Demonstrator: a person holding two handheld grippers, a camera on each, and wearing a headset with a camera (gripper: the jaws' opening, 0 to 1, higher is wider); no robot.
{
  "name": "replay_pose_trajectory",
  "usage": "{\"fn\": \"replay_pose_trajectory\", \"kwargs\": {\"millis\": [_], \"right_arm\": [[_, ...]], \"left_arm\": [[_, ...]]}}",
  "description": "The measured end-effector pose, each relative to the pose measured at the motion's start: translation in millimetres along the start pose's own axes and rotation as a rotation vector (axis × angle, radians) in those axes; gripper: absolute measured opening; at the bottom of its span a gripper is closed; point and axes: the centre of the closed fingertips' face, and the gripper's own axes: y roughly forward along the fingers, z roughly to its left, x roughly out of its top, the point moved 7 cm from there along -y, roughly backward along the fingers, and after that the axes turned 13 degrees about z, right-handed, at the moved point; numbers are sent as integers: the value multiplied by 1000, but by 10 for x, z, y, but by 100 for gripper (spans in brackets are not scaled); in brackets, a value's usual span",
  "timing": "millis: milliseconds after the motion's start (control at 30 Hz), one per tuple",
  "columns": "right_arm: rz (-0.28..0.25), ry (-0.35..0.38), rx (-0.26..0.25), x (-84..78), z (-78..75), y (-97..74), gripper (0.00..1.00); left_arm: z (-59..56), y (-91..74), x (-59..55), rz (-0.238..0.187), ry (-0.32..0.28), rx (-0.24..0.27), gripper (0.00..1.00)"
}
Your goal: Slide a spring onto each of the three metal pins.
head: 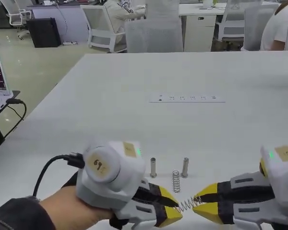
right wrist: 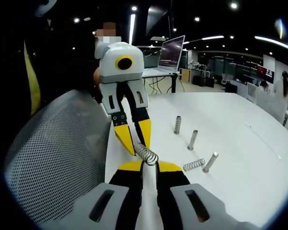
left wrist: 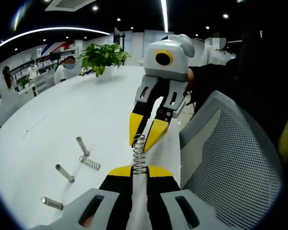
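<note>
1. Left tongs [head: 176, 207], low in the head view, clenched on one end of the held spring [head: 188, 204].
2. Right tongs [head: 199, 202], facing them tip to tip, clenched on the other end of the same coil.
3. Held spring stretched between the two pairs of yellow tips, slightly bowed in the right gripper view, close to the near edge of the table [head: 134, 96].
4. Just beyond the tips, upright on the table and apart from each other: left bare pin [head: 153, 167] and right bare pin [head: 185, 167].
5. Loose spring [head: 175, 181] on the table between those two and a little nearer the tongs; lying flat just beside one bare pin in both gripper views.
6. Third pin [right wrist: 177, 124], upright in the right gripper view, already sleeved with a spring along its length, farthest of the three from the right tongs.
7. Socket strip [head: 187, 98] set into the table, well beyond the pins.
8. Mesh chair back [left wrist: 230, 158] close beside the tongs in the left gripper view.
9. Potted plant [left wrist: 103, 57] at the table's far end.
10. Open laptop [right wrist: 172, 52] on a neighbouring desk.
</note>
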Motion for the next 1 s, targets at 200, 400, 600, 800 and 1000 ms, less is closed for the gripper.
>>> {"fn": "replay_pose_trajectory", "kwargs": {"millis": [200,400,600,800,1000], "right_arm": [[7,-11,12,36,20,-2,4],[27,-17,36,54,22,-17,8],[44,-38,72,93,55,-24,13],[65,-59,100,130,69,-5,13],[84,-75,126,154,79,24,12]], "left_arm": [[0,6,-13,12,19,6,2],[-21,0,-17,13,43,-1,2],[-46,-1,-9,7,58,-10,2],[-72,0,5,4,72,-16,2],[-94,4,25,-1,82,-22,2]]}}
